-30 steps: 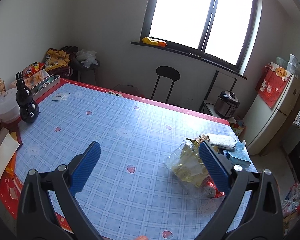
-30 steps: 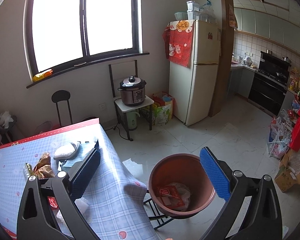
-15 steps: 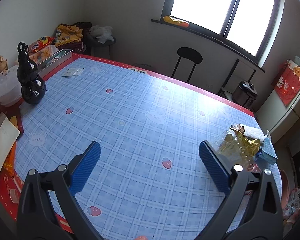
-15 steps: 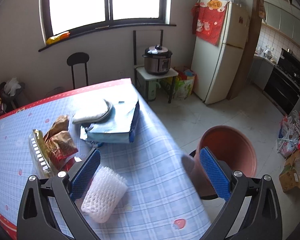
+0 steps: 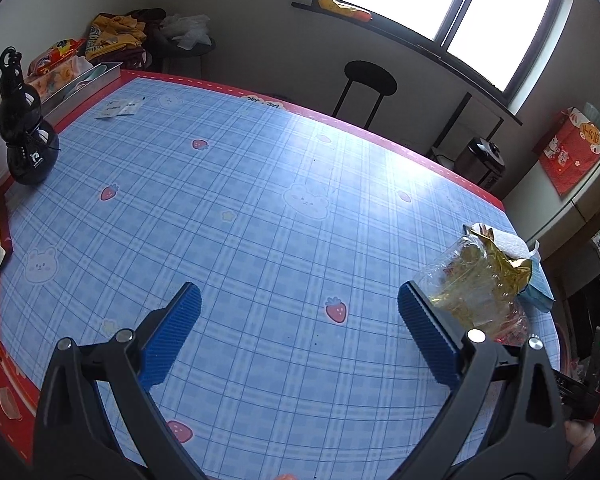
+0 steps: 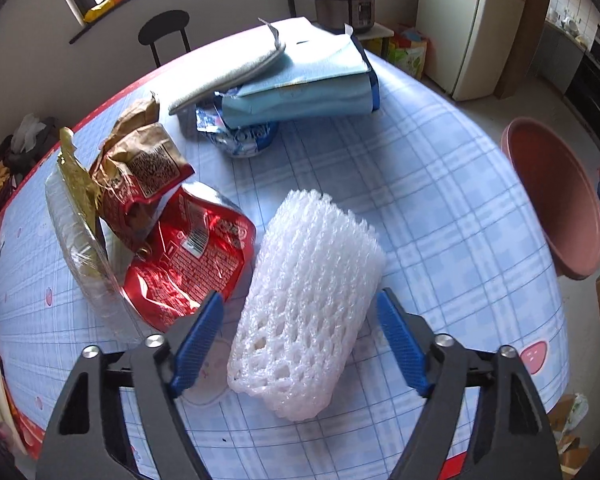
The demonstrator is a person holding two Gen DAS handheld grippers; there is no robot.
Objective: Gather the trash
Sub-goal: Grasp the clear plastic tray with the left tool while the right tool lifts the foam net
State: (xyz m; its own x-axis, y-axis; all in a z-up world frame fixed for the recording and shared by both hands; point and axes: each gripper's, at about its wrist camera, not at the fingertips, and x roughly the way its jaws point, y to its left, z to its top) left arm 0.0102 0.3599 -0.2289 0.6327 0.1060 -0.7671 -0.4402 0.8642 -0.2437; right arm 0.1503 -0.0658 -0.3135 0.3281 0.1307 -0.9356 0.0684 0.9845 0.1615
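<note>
A white foam net sleeve (image 6: 308,304) lies on the blue checked tablecloth (image 6: 440,184). My right gripper (image 6: 300,316) is open, its jaws on either side of the sleeve's near half, apart from it. Left of the sleeve lie a red foil wrapper (image 6: 188,256), a brown snack bag (image 6: 140,168) and a clear plastic tray (image 6: 80,248). The terracotta bin (image 6: 556,196) stands on the floor past the table's right edge. My left gripper (image 5: 300,312) is open and empty above the tablecloth (image 5: 260,184); the tray and gold wrapper (image 5: 480,280) lie just beyond its right finger.
A light blue tissue pack (image 6: 300,80) with a grey pad (image 6: 228,72) on it sits at the table's far side. A black gourd bottle (image 5: 24,128) stands at the table's left end. A black stool (image 5: 370,80), rice cooker (image 6: 344,0) and fridge (image 6: 472,20) stand beyond.
My right gripper swung from the bin back over the table and came down around the foam sleeve. My left gripper moved left and tilted down; the trash pile now sits at its right.
</note>
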